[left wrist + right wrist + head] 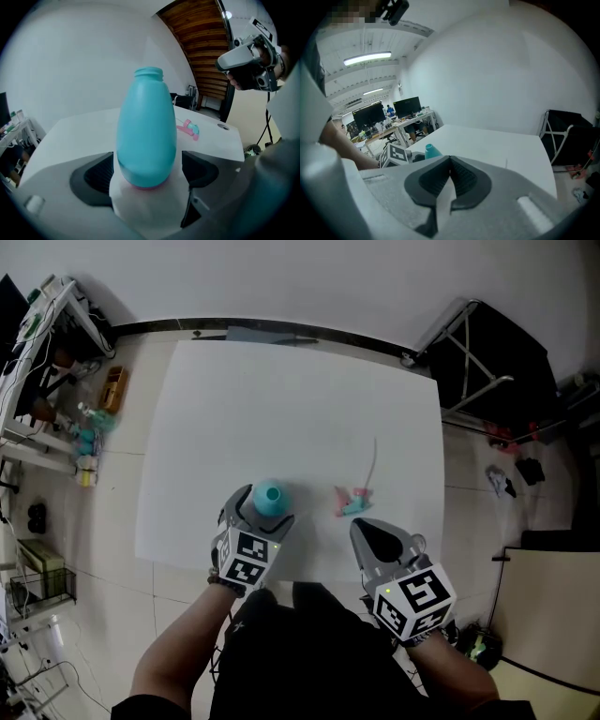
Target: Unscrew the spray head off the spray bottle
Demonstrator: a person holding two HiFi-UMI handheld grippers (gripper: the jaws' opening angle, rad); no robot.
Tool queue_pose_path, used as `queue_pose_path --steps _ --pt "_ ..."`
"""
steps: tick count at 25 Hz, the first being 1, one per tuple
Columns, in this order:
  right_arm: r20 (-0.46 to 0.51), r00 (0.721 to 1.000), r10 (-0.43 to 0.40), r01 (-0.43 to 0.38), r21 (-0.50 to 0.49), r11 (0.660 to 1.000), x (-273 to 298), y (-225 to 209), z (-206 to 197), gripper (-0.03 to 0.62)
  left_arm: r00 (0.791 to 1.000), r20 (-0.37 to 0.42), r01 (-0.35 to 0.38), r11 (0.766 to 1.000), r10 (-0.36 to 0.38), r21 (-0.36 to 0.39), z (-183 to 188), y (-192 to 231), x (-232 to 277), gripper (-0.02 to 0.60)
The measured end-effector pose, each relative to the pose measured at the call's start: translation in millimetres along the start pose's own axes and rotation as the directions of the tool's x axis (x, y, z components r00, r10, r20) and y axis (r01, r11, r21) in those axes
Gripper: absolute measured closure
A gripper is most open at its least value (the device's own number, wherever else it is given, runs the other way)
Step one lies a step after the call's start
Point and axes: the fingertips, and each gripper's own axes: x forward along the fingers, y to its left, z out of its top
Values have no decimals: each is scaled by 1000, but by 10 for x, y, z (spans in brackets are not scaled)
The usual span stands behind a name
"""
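Left gripper (263,512): you're holding it released around bottle (146,126); either jaw brushing sideways risks toppling it. Right gripper (449,179): clenched, empty.

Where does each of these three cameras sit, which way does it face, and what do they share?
Head view: on the person's head, facing steeply down at the white table; both forearms, the left gripper and the right gripper show.
Left gripper view: on the left gripper, facing along its open fingers at the capless teal bottle between them.
Right gripper view: on the right gripper, facing across the table past its shut fingers; a forearm shows left.
Shared: all three see the bottle; head and left gripper views see the spray head.
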Motion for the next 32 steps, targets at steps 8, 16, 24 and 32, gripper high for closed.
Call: queue_pose_path --steps 8,16,24,32 --pt "-25 1000 7 -7 -6 1000 42 -125 -28 602 1000 -7 -17 1000 17 -5 13 25 97 112" --pt "-48 999 -9 8 -14 1000 38 -316 -88 602 999 -14 -37 999 37 -8 -6 46 123 137" --pt "-86 996 -24 21 -39 999 70 -493 -220 602 999 -21 -42 999 41 -13 -1 71 112 143" --pt "-119 993 -27 20 -55 998 105 -574 -356 590 999 -19 -31 1000 31 4 54 59 79 144"
